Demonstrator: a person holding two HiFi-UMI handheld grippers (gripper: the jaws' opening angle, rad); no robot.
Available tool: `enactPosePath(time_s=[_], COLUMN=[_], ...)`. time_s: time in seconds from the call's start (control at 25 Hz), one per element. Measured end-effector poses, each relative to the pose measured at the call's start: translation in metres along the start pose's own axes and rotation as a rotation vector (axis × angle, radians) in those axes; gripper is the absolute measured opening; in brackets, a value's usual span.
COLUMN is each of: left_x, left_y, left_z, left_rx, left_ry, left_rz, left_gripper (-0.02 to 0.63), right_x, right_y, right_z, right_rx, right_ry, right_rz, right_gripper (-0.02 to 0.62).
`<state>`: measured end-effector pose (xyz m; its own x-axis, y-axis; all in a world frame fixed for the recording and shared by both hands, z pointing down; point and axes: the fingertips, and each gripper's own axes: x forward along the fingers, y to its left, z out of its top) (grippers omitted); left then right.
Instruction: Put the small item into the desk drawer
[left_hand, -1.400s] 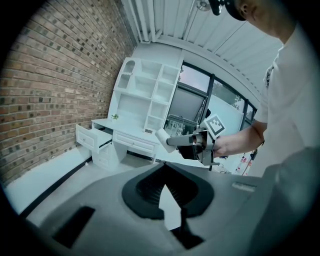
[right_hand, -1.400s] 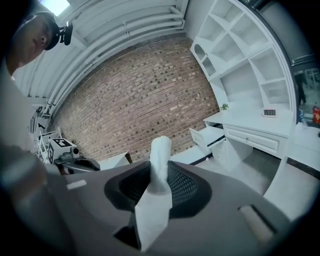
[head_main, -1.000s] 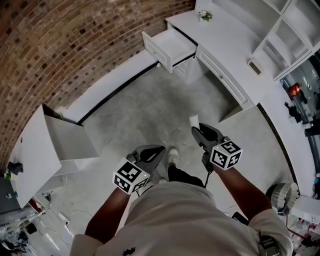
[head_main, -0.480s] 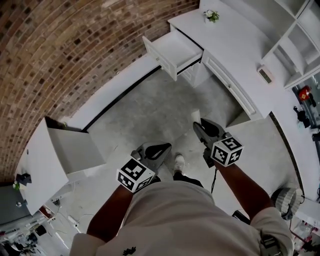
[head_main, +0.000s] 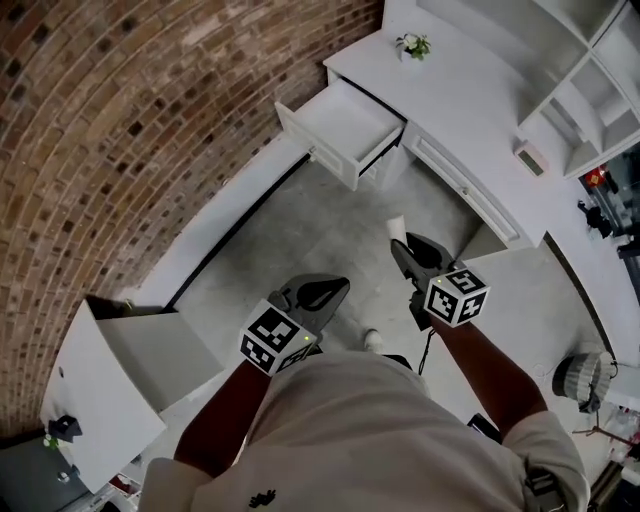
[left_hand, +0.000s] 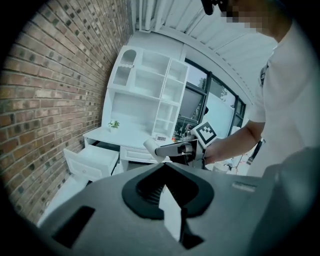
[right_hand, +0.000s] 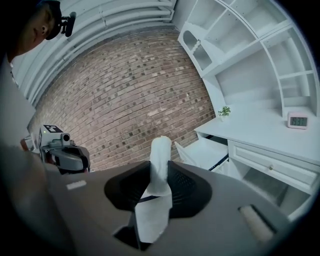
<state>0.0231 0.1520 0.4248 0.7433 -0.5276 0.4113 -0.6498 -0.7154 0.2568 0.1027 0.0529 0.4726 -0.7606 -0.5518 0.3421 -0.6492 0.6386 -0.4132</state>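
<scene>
Item: small white roll (right_hand: 161, 150), upright, clamped between the jaws of the right gripper (right_hand: 159, 172); its top sticks out above the jaw tips. From the head view it is over the floor (head_main: 300, 225), near the desk (head_main: 470, 95) and well apart from the drawer (head_main: 345, 122).

Drawer: pulled out at the desk's left end, by the brick wall (head_main: 120, 120).

Left gripper (left_hand: 165, 167): jaws closed together, nothing between them; held low at the left, beside the right gripper.

Desk top: potted plant (head_main: 412, 44) at the far end, small clock (right_hand: 299, 120) further right.

Near left: white cabinet (head_main: 110, 360).
</scene>
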Motion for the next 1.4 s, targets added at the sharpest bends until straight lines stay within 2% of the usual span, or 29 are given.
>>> enactPosePath(time_s=[0.32, 0.64, 0.84, 0.96, 1.24, 1.4], left_x=[-0.038, -0.046, -0.028, -0.013, 0.044, 0.078], left_y=[0.101, 0.160, 0.187, 0.212, 0.273, 0.302], left_z=[0.021, 0.023, 0.038, 0.051, 0.093, 0.111], left_rx=[0.049, 0.044, 0.040, 0.030, 0.018, 0.010], left_ry=[0.021, 0.024, 0.018, 0.014, 0.050, 0.075], left_rz=[-0.110, -0.174, -0.186, -0.164, -0.117, -0.107], left_gripper=[0.006, 0.006, 0.006, 0.005, 0.006, 0.005], right_x=[0.084, 0.142, 0.180, 0.207, 0.272, 0.315], right_y=[0.001, -0.025, -0.070, -0.104, -0.214, -0.260], right_z=[0.031, 0.053, 0.071, 0.077, 0.092, 0.086], right_rx=[0.078, 0.139, 0.136, 0.136, 0.241, 0.289], right_ry=[-0.037, -0.092, -0.106, -0.092, -0.047, -0.010], right_rz=[-0.153, -0.283, -0.321, -0.331, -0.387, -0.384], right_gripper=[0.124, 0.124, 0.124, 0.124, 0.124, 0.124])
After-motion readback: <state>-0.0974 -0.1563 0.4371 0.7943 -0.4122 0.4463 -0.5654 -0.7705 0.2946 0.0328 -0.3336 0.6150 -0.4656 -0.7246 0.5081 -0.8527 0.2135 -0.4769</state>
